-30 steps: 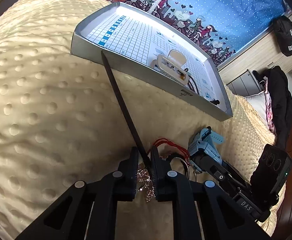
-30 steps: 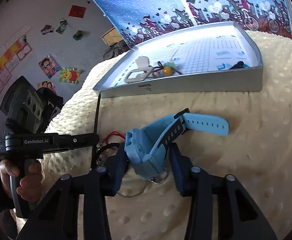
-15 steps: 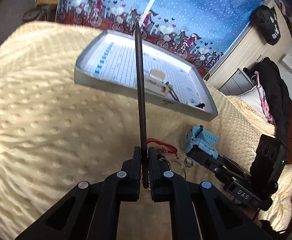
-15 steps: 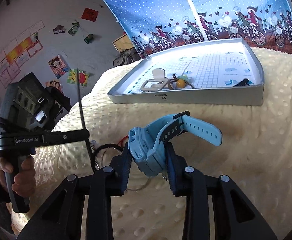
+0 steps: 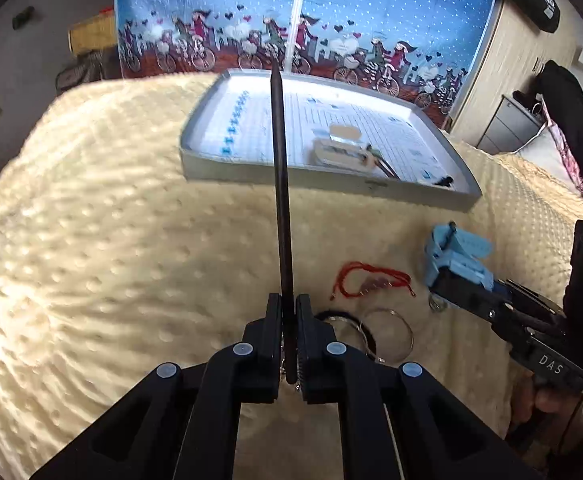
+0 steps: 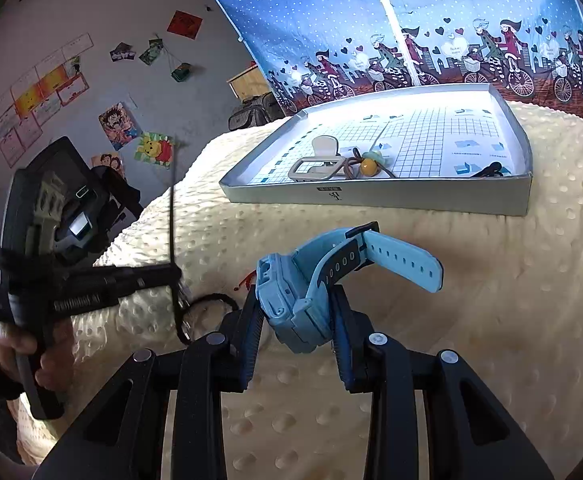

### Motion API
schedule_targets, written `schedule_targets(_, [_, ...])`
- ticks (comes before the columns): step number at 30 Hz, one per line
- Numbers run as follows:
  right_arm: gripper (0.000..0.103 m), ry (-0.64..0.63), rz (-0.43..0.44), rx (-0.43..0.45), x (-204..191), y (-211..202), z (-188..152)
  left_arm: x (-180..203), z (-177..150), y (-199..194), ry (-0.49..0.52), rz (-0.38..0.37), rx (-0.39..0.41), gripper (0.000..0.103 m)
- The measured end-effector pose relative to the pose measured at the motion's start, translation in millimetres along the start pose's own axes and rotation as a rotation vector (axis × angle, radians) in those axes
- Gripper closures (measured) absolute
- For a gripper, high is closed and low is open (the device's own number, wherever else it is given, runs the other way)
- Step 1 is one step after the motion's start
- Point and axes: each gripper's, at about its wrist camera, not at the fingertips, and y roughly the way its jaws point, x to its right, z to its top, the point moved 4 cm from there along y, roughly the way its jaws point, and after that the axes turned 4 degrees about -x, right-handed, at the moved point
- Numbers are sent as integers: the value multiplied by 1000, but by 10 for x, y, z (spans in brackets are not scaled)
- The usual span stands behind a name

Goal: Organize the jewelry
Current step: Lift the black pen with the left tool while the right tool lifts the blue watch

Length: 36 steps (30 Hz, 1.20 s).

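My left gripper (image 5: 289, 340) is clamped tight on a long black stick (image 5: 281, 184), which stands upright from between the fingers, its tip reaching up across the far view toward the tray (image 5: 331, 190). My right gripper (image 6: 297, 332) is closed on the blue watch (image 6: 311, 292), body pinched between the pads, strap (image 6: 399, 260) jutting out to the right. The watch is lifted clear of the cream dotted blanket (image 5: 111, 240), on the near side of the tray's front wall.

On the blanket just ahead of my left fingers I see a red cord bracelet (image 5: 367, 280), and nearer, a black ring-shaped band (image 5: 343, 320) beside a thin clear or metal hoop (image 5: 391, 332); whether those two touch I cannot tell.

The tray sits toward the far edge of the blanket. Inside, near its front wall, lie a beige hair claw (image 6: 319, 160), a small piece with a yellow bead (image 6: 367, 166) just beside it, and a small black item (image 6: 491, 169) at the front right corner.
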Motion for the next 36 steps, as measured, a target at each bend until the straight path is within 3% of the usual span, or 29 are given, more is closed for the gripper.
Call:
schedule_targets(7, [74, -1, -2, -3, -6, 8, -5, 26, 120, -395, 119, 86, 91, 96])
schedule_targets(13, [74, -7, -4, 3, -31, -11, -2, 29, 148, -668, 76, 18, 126, 96])
schedule_targets(17, [74, -10, -6, -1, -36, -6, -9, 128, 56, -450, 144, 66, 59, 96])
schedule_targets(21, [74, -11, -4, 4, -42, -28, -3, 61, -98, -202, 92, 43, -21, 96])
schedule_targets(24, [74, -8, -4, 0, -36, -18, -6, -25, -168, -102, 75, 86, -43, 96])
schedule_targets(32, [74, -4, -5, -9, -26, 2, -10, -153, -12, -272, 95, 201, 25, 96])
schedule_targets(36, [74, -7, -6, -8, -32, 7, -12, -186, 90, -421, 104, 215, 79, 96])
